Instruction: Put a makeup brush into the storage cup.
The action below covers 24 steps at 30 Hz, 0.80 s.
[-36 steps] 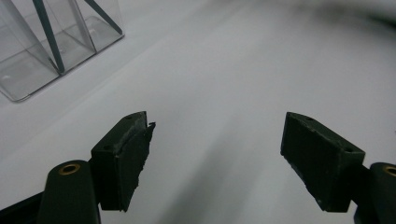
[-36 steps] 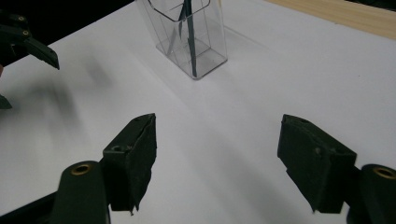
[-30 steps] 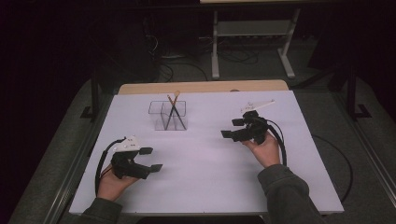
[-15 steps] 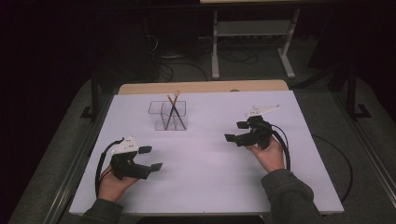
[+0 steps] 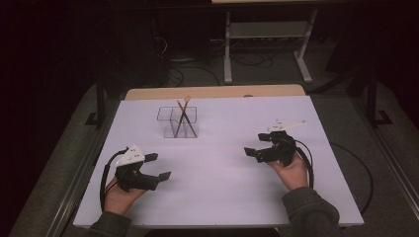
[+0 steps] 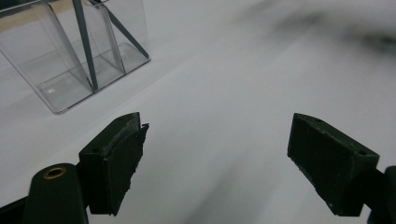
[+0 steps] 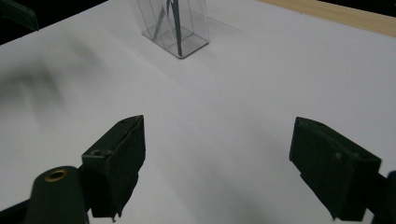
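A clear plastic box (image 5: pixel 178 122) with two compartments stands on the white table (image 5: pixel 222 192), toward the back left. Two thin sticks (image 5: pixel 183 116) lean crossed inside it. The same box (image 6: pixel 77 51) is at the upper left of the left gripper view, and the box (image 7: pixel 176 25) sits at the top of the right gripper view. My left gripper (image 5: pixel 159 167) rests at the front left, open, with nothing between its jaws. My right gripper (image 5: pixel 256 145) is at the right, open and empty, jaws pointing left.
A bare wooden strip (image 5: pixel 212 92) runs along the table's far edge. Behind it, a metal stand (image 5: pixel 267 34) and cables lie on the dark floor. A cable (image 5: pixel 106 175) trails from the left gripper.
My right gripper has drawn back toward the person and a little to the right, lower on the table. The left gripper has stayed put.
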Tool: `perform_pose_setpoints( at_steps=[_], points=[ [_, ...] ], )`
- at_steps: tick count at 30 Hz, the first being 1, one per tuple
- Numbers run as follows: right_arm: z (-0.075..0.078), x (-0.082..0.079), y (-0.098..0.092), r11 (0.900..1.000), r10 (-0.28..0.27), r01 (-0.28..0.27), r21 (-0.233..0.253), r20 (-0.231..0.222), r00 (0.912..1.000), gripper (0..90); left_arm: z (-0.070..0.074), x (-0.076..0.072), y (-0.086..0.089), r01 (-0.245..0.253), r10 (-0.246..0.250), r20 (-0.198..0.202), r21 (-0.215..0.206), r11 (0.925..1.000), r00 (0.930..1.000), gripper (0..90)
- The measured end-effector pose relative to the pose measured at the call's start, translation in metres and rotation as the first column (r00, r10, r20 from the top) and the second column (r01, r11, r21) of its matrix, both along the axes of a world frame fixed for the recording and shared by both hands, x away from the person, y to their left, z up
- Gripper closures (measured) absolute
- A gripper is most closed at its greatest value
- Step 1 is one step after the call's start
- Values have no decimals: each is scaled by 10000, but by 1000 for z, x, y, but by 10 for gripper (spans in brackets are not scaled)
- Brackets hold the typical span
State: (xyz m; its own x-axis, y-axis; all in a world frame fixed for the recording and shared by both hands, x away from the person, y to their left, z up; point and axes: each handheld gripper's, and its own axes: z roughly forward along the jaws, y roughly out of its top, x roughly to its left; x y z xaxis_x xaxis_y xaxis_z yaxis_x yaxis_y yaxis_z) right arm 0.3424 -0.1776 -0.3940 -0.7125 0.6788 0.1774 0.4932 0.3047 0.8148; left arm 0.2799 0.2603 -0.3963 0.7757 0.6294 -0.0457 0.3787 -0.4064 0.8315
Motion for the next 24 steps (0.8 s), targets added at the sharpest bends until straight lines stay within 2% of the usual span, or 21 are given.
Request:
perform_pose_setpoints(
  at_steps=[7, 10, 18, 24],
  points=[
    [-4, -10, -10, 9997, -248, 249, -40, 203, 9995, 153, 1, -5, 2, -111, 114, 150, -155, 9998, 9998, 175],
    [-6, -14, -12, 9993, -361, 361, 23, 126, 9993, 150, 2, -5, 2, -189, 194, 162, -315, 9993, 9997, 175],
    [-12, -26, -15, 9989, -393, 397, -237, 175, 9991, 147, 3, -10, 2, -304, 312, 283, -274, 9992, 9991, 174],
    [-14, -34, -20, 9987, -499, 503, -85, 384, 9980, 147, 4, -15, 4, -553, 565, 436, -280, 9981, 9975, 173]
  ],
)
